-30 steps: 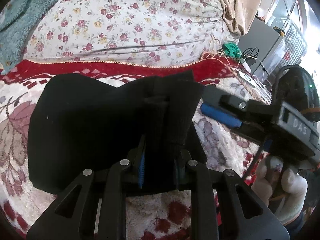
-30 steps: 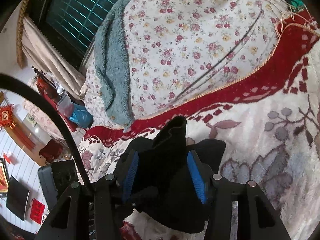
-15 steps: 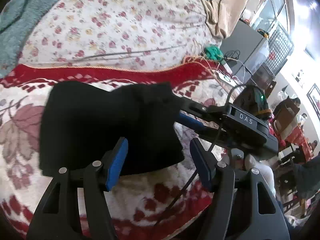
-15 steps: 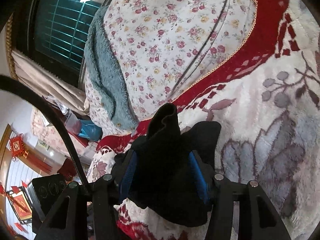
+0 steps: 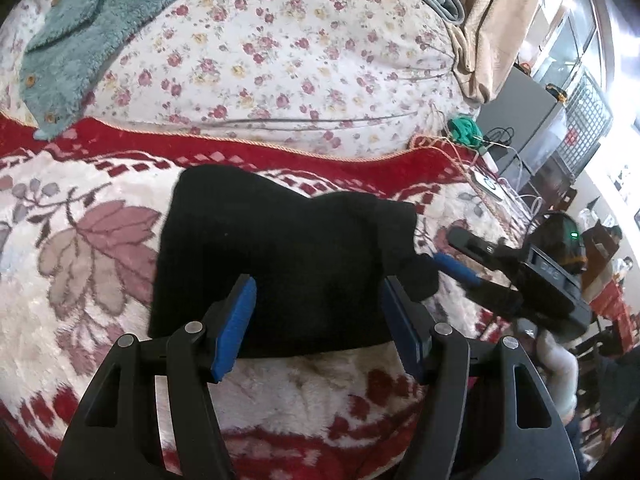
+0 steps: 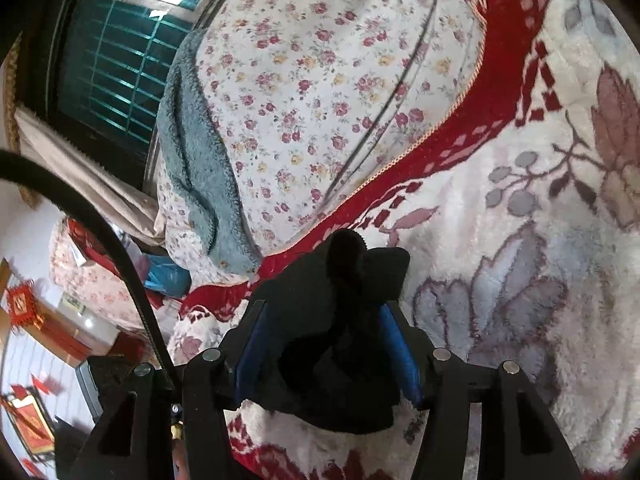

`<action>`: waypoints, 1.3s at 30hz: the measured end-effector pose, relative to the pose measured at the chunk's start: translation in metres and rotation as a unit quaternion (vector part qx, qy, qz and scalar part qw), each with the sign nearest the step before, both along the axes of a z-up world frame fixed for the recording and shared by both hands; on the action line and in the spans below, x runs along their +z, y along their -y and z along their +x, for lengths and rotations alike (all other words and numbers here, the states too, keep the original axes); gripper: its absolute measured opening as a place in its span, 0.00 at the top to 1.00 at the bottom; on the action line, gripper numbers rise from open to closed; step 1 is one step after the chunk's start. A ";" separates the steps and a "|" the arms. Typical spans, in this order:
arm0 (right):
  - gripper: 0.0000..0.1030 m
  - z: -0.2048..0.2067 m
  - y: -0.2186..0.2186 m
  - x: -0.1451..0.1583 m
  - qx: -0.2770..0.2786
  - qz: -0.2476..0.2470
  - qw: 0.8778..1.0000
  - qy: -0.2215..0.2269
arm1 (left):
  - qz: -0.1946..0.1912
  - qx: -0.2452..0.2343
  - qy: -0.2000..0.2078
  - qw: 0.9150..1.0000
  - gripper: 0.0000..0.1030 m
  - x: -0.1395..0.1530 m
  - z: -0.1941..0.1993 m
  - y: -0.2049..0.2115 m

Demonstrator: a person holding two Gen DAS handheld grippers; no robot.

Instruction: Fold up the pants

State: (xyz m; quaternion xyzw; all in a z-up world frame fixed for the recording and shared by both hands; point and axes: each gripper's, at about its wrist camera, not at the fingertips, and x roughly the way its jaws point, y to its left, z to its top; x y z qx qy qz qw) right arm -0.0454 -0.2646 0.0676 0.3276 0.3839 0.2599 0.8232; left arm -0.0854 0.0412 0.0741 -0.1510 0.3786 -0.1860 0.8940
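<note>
Pinching the black pants (image 6: 340, 320) with our right claw (image 6: 326, 344); left claw (image 5: 320, 320) spread wide above them on the blanket (image 5: 80, 300).

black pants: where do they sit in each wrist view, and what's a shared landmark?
Left wrist: the black pants lie folded at centre frame on the red-and-cream blanket, past the open left hand-held gripper.
Right wrist: the pants bunch at lower centre, between the right hand-held gripper fingers.
Shared landmark: the floral quilt, along the blanket's red border.
</note>
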 end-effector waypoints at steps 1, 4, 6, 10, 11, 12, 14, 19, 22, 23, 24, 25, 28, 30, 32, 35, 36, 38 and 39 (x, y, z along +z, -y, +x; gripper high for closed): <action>0.47 -0.001 -0.003 0.002 0.001 -0.015 1.000 0.004 | 0.000 0.005 0.001 1.000 0.37 0.000 0.001 -0.002; 0.47 0.000 -0.016 0.010 0.019 -0.058 0.998 0.026 | 0.002 0.019 0.004 1.000 0.37 0.002 0.008 -0.009; 0.47 0.005 -0.027 0.009 0.028 -0.077 0.996 0.018 | 0.014 0.031 0.015 0.999 0.37 0.003 0.014 -0.014; 0.47 0.009 -0.039 -0.004 0.037 -0.080 0.996 -0.003 | 0.044 0.058 0.029 0.997 0.37 0.005 0.037 -0.021; 0.47 0.009 -0.043 -0.006 0.042 -0.079 0.996 -0.003 | 0.047 0.063 0.028 0.996 0.37 0.004 0.043 -0.022; 0.47 0.009 -0.047 -0.008 0.047 -0.083 0.995 -0.001 | 0.052 0.067 0.026 0.996 0.37 0.002 0.052 -0.024; 0.52 0.011 -0.056 -0.011 0.056 -0.106 0.993 0.012 | 0.070 0.076 0.014 0.995 0.37 -0.006 0.069 -0.023; 0.81 0.007 -0.061 -0.001 0.074 -0.132 0.987 0.052 | 0.092 0.096 -0.048 0.990 0.37 -0.037 0.104 -0.023; 0.83 0.002 -0.061 -0.003 0.079 -0.165 0.981 0.058 | 0.086 0.099 -0.046 0.990 0.37 -0.043 0.107 -0.026; 0.83 0.002 -0.060 -0.010 0.078 -0.177 0.980 0.044 | 0.085 0.099 -0.046 0.990 0.35 -0.044 0.108 -0.025; 0.83 0.001 -0.060 -0.017 0.076 -0.184 0.980 0.033 | 0.082 0.097 -0.047 0.991 0.33 -0.047 0.108 -0.025; 0.83 -0.001 -0.058 -0.023 0.073 -0.188 0.979 0.028 | 0.079 0.094 -0.050 0.991 0.33 -0.049 0.109 -0.024; 0.83 -0.006 -0.052 -0.028 0.057 -0.189 0.980 0.035 | 0.078 0.094 -0.054 0.991 0.33 -0.050 0.108 -0.022; 0.83 -0.009 -0.049 -0.023 0.044 -0.186 0.981 0.038 | 0.080 0.094 -0.051 0.991 0.33 -0.045 0.103 -0.022; 0.82 -0.011 -0.043 -0.016 0.029 -0.181 0.982 0.036 | 0.079 0.096 -0.050 0.991 0.33 -0.041 0.099 -0.023; 0.81 -0.013 -0.038 -0.007 0.018 -0.172 0.984 0.034 | 0.082 0.100 -0.043 0.991 0.33 -0.035 0.086 -0.022; 0.81 -0.015 -0.036 -0.004 0.014 -0.167 0.985 0.038 | 0.085 0.100 -0.037 0.991 0.33 -0.032 0.082 -0.021; 0.75 -0.014 -0.037 -0.001 0.008 -0.156 0.987 0.039 | 0.089 0.099 -0.030 0.991 0.33 -0.028 0.074 -0.019; 0.70 -0.014 -0.036 0.000 0.005 -0.149 0.988 0.037 | 0.092 0.097 -0.027 0.991 0.33 -0.026 0.070 -0.018</action>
